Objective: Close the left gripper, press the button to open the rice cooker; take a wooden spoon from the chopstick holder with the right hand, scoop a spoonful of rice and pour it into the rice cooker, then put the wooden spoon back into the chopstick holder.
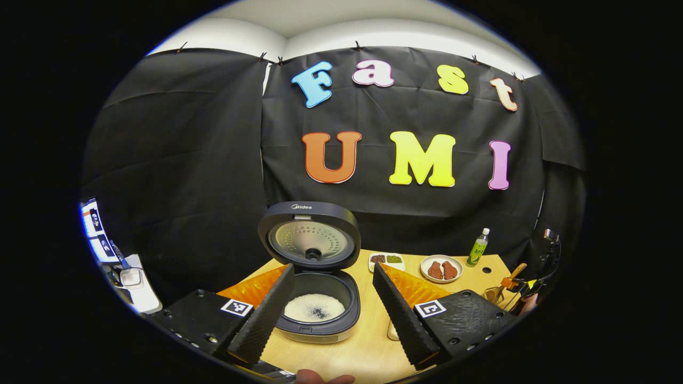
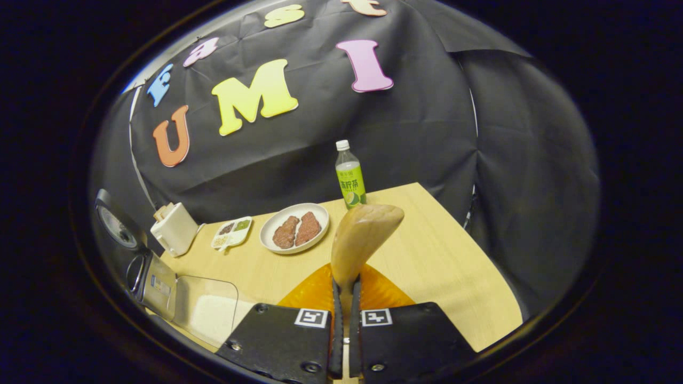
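The rice cooker (image 1: 319, 304) stands in front of me with its lid (image 1: 309, 236) raised, and white rice lies in its inner pot (image 1: 314, 308). My left gripper (image 1: 333, 269) is open, one finger on each side of the pot, touching nothing. My right gripper (image 2: 346, 282) is shut on the handle of the wooden spoon (image 2: 365, 230), whose bowl points up and away over the table. In the left gripper view the spoon (image 1: 516, 271) shows far right, held above a holder (image 1: 495, 294). A clear tub of rice (image 2: 208, 309) sits low on the left of the right gripper view.
On the wooden table (image 2: 437, 250) stand a plate with two pieces of meat (image 2: 293, 228), a small divided dish (image 2: 232, 232), a green-labelled bottle (image 2: 349, 178) and a white box-shaped container (image 2: 173, 229). The cooker's lid (image 2: 114, 226) shows at the left edge there. A fingertip (image 1: 320, 377) pokes in below.
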{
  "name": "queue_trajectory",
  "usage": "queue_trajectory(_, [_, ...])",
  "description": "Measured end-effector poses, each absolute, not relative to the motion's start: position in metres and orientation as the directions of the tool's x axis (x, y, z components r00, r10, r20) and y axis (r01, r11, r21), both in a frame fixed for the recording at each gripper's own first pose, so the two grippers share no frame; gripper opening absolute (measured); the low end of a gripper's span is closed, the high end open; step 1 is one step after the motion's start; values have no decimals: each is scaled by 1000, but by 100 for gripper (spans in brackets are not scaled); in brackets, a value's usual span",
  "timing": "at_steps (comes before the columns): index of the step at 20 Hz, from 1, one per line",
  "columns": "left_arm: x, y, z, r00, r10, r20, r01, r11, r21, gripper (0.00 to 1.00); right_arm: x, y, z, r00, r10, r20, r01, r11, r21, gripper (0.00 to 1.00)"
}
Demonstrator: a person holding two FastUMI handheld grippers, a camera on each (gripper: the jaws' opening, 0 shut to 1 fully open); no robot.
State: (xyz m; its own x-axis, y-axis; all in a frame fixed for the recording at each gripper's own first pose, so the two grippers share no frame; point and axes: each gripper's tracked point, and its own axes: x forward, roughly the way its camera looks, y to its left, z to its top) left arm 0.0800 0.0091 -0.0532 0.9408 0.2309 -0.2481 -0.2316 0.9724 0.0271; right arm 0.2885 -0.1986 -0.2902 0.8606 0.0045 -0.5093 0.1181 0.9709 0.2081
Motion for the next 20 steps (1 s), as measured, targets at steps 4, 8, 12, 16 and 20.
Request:
queue_trajectory(4, [83,3,-50,943,225,-246,-223,974,36,95,291,-200,-297,863,24,-505,114,964,242,13])
queue_trajectory(8, [95,-1,-38,955,210,-211,-208,978,34,95,292,-202,-286,876,29,-481,102,964,245,20])
queue_trajectory(12, [113,1,-22,968,187,-169,-189,982,4,95,292,-222,-249,908,-34,-417,126,973,195,72])
queue_trajectory(16, [133,19,6,978,183,-99,-182,983,16,95,285,-238,-199,940,-91,-328,152,974,168,88])
queue_trajectory(20, [150,40,26,982,174,-76,-172,985,31,95,264,-229,-151,962,-107,-252,141,983,118,97])
